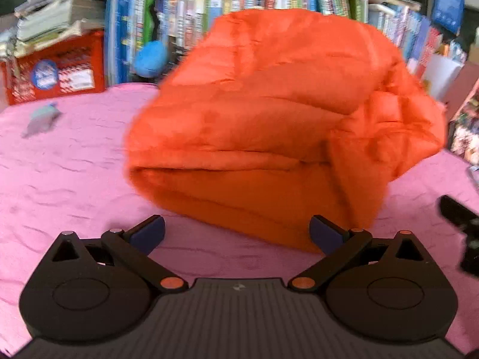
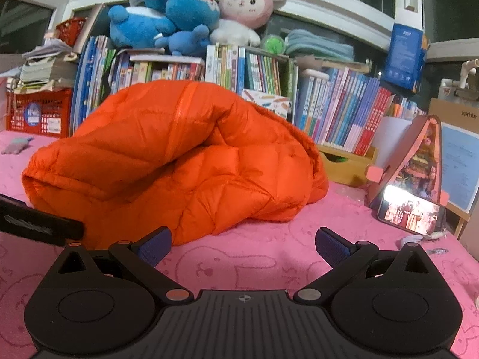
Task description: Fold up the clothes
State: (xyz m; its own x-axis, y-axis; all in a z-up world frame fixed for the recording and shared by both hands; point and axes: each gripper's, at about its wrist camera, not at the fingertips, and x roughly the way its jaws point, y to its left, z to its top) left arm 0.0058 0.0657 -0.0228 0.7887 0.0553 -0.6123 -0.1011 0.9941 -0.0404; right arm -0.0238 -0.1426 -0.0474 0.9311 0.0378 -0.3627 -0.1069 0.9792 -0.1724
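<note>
An orange quilted puffer jacket (image 1: 269,125) lies folded in a thick bundle on the pink cloth (image 1: 69,173). My left gripper (image 1: 236,233) is open just in front of the bundle's near fold, and nothing is between its fingers. In the right wrist view the same jacket (image 2: 167,164) sits ahead and to the left, its zipper seam running over the top. My right gripper (image 2: 244,246) is open over the pink cloth (image 2: 269,257), a little short of the jacket's near edge. The other gripper shows as a black piece at the edge of each view, at right (image 1: 461,227) and at left (image 2: 39,221).
Rows of books (image 2: 344,113) line the back, with plush toys (image 2: 191,15) on top. A red crate (image 2: 39,113) stands at back left. A lit phone (image 2: 410,212) leans against a pink stand (image 2: 419,152) at right. A small grey item (image 1: 42,119) lies at far left.
</note>
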